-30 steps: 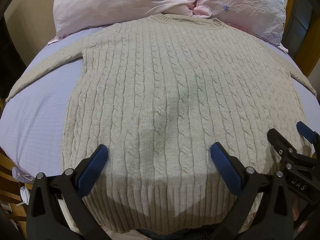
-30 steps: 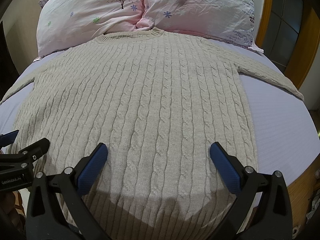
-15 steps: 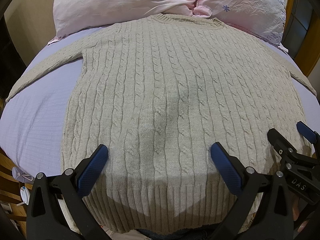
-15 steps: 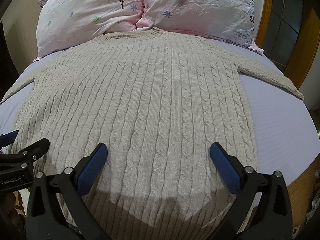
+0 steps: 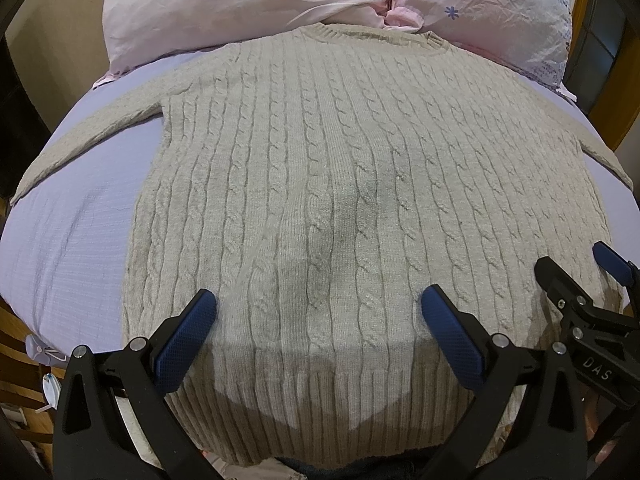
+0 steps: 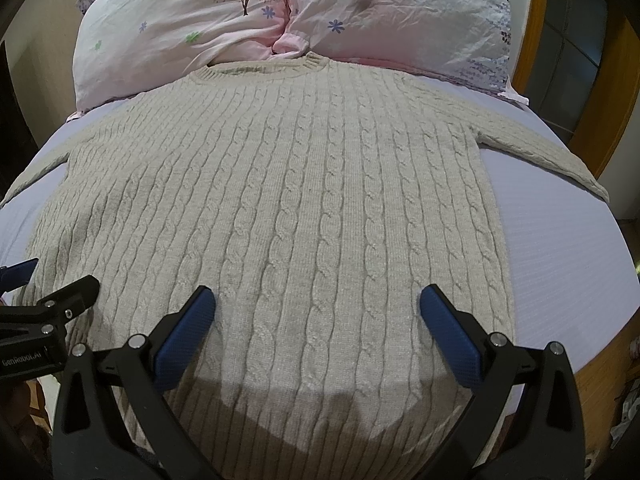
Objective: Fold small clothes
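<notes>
A beige cable-knit sweater (image 5: pixel 340 184) lies flat and spread out on a lilac bed sheet (image 5: pixel 72 240), collar toward the pillows, both sleeves stretched out sideways. It also shows in the right wrist view (image 6: pixel 304 200). My left gripper (image 5: pixel 318 308) is open and empty, hovering over the hem's left half. My right gripper (image 6: pixel 316 306) is open and empty over the hem's right half. The right gripper (image 5: pixel 576 276) shows at the right edge of the left wrist view; the left gripper (image 6: pixel 52 280) shows at the left edge of the right wrist view.
Two pink flowered pillows (image 6: pixel 208 24) lie at the head of the bed, touching the collar. A wooden bed frame (image 6: pixel 608 92) runs along the right. The sheet (image 6: pixel 568 264) lies bare right of the sweater. Wooden slats (image 5: pixel 16 352) and small clutter sit below the bed's left edge.
</notes>
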{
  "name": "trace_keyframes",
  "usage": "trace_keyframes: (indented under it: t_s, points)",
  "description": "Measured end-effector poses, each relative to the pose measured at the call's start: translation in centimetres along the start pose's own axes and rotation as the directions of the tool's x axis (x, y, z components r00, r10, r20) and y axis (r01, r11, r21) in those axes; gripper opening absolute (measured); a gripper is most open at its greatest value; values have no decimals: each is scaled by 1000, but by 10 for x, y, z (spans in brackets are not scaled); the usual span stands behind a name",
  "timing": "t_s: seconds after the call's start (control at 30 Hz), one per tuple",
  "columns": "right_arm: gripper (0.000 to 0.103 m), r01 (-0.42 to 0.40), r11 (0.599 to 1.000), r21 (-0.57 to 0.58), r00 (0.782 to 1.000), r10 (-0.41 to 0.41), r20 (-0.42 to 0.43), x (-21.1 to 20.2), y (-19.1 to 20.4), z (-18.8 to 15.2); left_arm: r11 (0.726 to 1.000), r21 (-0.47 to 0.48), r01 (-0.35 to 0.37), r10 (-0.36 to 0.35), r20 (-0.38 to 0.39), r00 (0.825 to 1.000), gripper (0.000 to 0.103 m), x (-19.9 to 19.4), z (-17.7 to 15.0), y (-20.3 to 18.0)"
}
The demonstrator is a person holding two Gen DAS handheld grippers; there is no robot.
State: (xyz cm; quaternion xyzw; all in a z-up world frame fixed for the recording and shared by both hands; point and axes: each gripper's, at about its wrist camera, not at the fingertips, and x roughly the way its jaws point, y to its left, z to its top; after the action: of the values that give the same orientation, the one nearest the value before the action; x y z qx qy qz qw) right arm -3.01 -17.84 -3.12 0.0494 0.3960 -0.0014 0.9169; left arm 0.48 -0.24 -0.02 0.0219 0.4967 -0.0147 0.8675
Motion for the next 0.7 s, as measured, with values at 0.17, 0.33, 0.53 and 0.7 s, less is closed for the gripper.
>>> trace_keyframes:
  t_s: [0.17,0.33,0.53,0.7]
  points:
    - [101,-53,998,-30,998,54,34,1,-7,3,1000,9,12,-12,-11,1000,102,2,3,3]
    - [101,-130,969,209,966,76,249,-31,-112,32,978,-86,190,-190,5,982,102,-3,20,37]
    - [78,-155,629,761,969,-54,242,-22,-329,38,843,-322,431,-362,252,897,102,-5,39,131]
    - [42,-180,330,926,982,3,190,17,-418,15,875,-304,377,-261,359,896,102,-11,46,166]
